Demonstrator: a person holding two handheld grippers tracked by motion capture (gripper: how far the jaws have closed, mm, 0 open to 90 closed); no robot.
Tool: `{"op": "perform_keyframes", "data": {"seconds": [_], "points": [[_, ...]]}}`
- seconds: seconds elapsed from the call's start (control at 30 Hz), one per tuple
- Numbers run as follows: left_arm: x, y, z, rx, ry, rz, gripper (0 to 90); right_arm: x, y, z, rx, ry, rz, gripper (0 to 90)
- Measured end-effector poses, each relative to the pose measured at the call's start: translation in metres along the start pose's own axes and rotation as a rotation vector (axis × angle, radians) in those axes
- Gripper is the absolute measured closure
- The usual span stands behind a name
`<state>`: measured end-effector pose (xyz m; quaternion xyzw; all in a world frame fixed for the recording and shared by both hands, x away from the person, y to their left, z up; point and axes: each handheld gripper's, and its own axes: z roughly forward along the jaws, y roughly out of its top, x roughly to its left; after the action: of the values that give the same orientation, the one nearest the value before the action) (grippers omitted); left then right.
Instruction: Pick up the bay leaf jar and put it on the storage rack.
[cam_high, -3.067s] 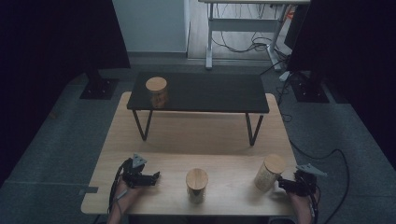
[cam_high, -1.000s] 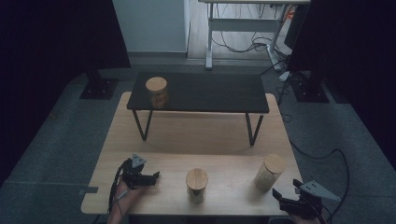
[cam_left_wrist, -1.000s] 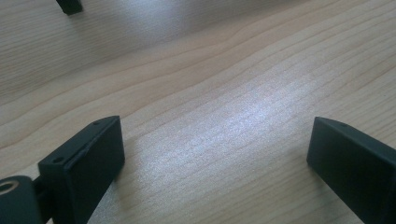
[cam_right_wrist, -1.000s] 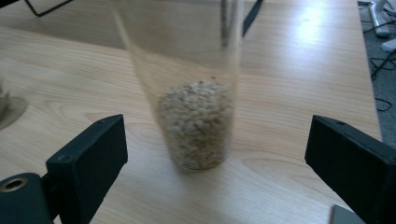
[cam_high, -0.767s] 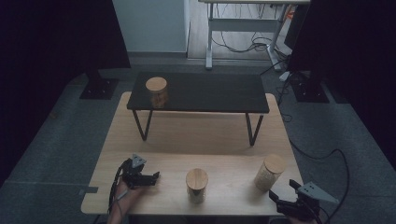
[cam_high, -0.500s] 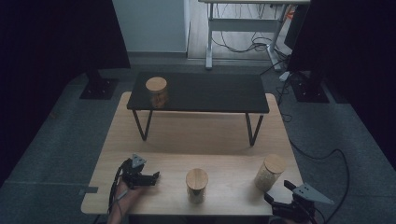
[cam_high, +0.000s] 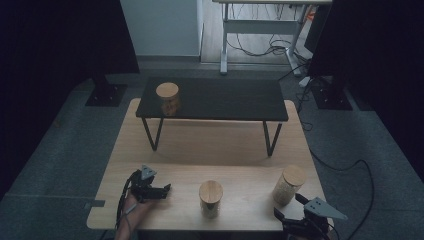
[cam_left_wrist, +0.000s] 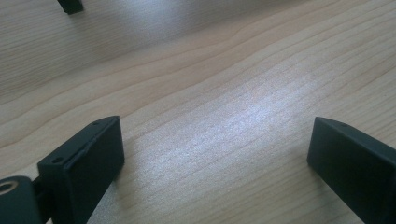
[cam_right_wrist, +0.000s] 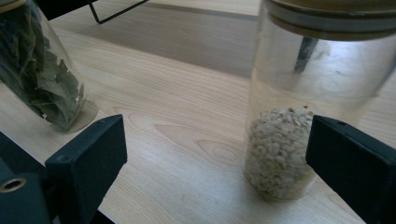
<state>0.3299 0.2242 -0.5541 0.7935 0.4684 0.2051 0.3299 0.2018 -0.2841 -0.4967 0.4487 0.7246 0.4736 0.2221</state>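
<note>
**Both jaws wide apart, nothing held**

Jaws of the right gripper (cam_high: 286, 216) stood wide apart and held nothing. It was at the near edge of the wooden table (cam_high: 220, 145), just in front of the grain jar (cam_high: 288, 184), not touching it. In the right gripper view the grain jar (cam_right_wrist: 299, 116) stood upright, near the right jaw, and the leaf jar (cam_right_wrist: 39, 70) stood well apart to the left. The left gripper (cam_high: 162, 189) lay on the table left of the leaf jar (cam_high: 210, 198), its jaws also wide apart over bare wood. Compared with three seconds earlier, the right gripper had moved back from the side of the grain jar towards the table edge; the left gripper had not moved.
</note>
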Motion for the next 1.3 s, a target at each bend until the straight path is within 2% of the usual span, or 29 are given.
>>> {"op": "perform_keyframes", "data": {"seconds": [0.43,0.53,1.3], "points": [[0.0,0.0,0.0,0.0,0.0,0.0,3.6,0.02,0.005,0.012,0.013,0.044,-0.017,4.2],[0.0,0.0,0.0,0.001,0.001,0.0,3.5,0.025,0.005,0.016,0.02,0.052,-0.035,4.2],[0.0,0.0,0.0,0.002,0.003,-0.004,3.0,0.047,0.014,0.037,0.026,0.105,-0.056,2.9]]}}
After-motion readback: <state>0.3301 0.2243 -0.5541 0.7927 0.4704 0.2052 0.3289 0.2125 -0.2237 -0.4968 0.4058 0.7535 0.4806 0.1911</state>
